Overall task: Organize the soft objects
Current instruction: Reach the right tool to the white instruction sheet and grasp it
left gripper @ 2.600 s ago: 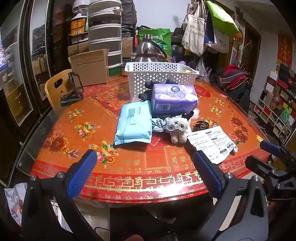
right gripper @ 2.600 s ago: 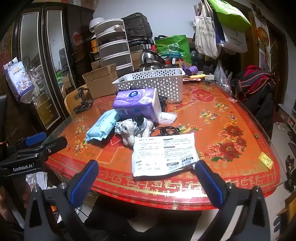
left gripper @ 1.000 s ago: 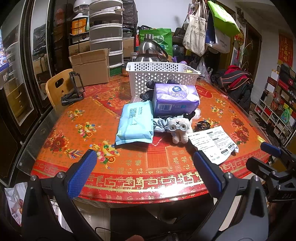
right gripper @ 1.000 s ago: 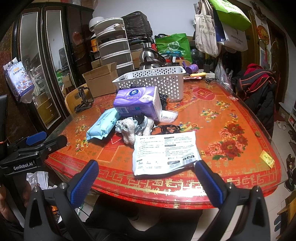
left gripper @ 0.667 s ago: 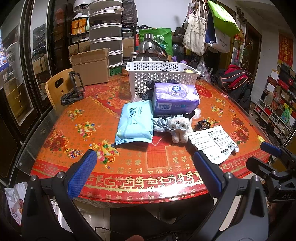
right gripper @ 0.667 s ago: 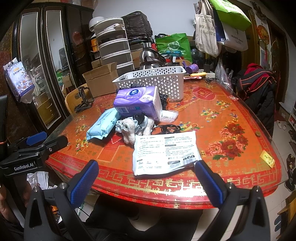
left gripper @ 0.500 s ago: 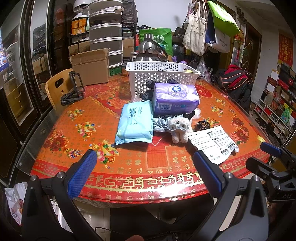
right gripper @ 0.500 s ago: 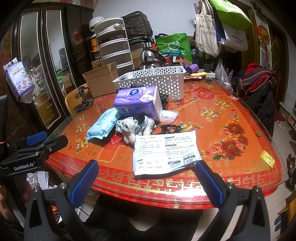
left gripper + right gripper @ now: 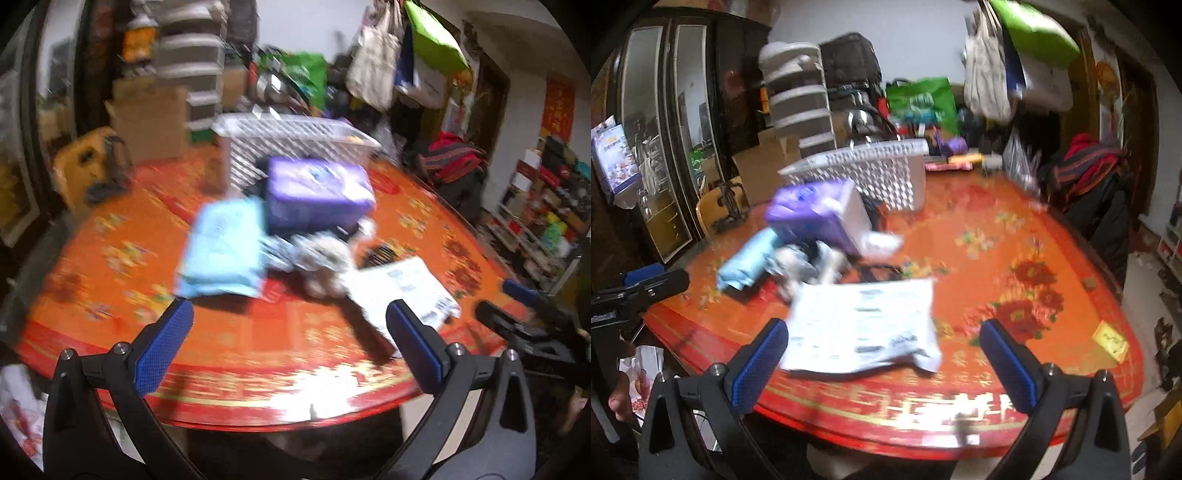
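Reaching in from the near edge of the table point(image 9: 1015, 258), the right gripper point(image 9: 884, 358) hangs with jaws spread wide and nothing between them; the white pouch point(image 9: 860, 325) lies just beyond its fingertips. The likeliest slip is here: the pouch is flat and slick, lying close to the rim, so a shallow pinch could push it along the glossy top or off the edge instead of lifting it.

The left gripper point(image 9: 290, 343) is likewise wide open and empty, held level above the table's near rim and aimed at the pile, with the blue pack point(image 9: 221, 247) ahead of its left finger. Both views are smeared, so exact spacing is hard to judge.

Farther in, the plush point(image 9: 325, 258) sits against the blue pack and under the front of the purple pack point(image 9: 317, 192), which leans on the heap. Pulling the plush or the blue pack first could tip the purple pack.

Behind them stands the basket point(image 9: 295, 144), the probable destination. It looks light, so a hard drop might shove it back.
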Available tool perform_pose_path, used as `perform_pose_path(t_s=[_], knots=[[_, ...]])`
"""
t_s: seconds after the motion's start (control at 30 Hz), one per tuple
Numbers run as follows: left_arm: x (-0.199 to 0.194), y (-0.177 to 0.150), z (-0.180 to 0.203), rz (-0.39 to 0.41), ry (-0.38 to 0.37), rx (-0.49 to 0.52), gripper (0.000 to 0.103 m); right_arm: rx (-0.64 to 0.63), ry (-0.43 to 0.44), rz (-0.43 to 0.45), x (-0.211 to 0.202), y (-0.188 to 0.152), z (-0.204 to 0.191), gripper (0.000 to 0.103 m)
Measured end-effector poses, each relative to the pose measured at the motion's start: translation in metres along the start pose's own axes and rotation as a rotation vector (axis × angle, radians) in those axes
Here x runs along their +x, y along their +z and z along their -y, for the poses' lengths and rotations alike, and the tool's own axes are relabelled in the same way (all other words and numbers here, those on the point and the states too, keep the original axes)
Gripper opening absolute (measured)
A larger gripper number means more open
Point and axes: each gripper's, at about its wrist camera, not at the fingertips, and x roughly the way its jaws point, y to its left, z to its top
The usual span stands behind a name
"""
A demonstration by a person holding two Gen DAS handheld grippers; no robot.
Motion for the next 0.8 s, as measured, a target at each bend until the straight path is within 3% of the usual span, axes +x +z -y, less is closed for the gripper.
perform_pose_path(t_s=[0.07,0.17,0.3,0.37,0.57,0.67,0.8], knots=[[0.017,-0.004,0.01,-0.034,-0.063,-0.014,0.103,0.034,0.023,-0.022,0.013,-0.005,0.019,0.103],[0.042,-0.01,0.03,-0.072,-0.053,0.022,0.103,0.069,0.063,-0.047,0.028,-0.013,0.035,0.103],[0.07,-0.015,0.043,-0.098,-0.054,0.025,0.101,0.056,0.09,-0.073,0.044,-0.021,0.04,0.087],[0.082,-0.016,0.048,-0.114,-0.058,0.026,0.098,0.044,0.097,-0.078,0.048,-0.023,0.041,0.085],[0.113,-0.026,0.068,-0.153,-0.054,0.05,0.081,-0.013,0.107,-0.075,0.053,-0.021,0.039,0.066],[0.128,-0.031,0.07,-0.182,-0.068,0.029,0.074,-0.028,0.151,-0.075,0.055,-0.021,0.034,0.048],[0.135,-0.031,0.075,-0.169,-0.075,0.028,0.056,-0.053,0.158,-0.074,0.059,-0.02,0.029,0.046]])
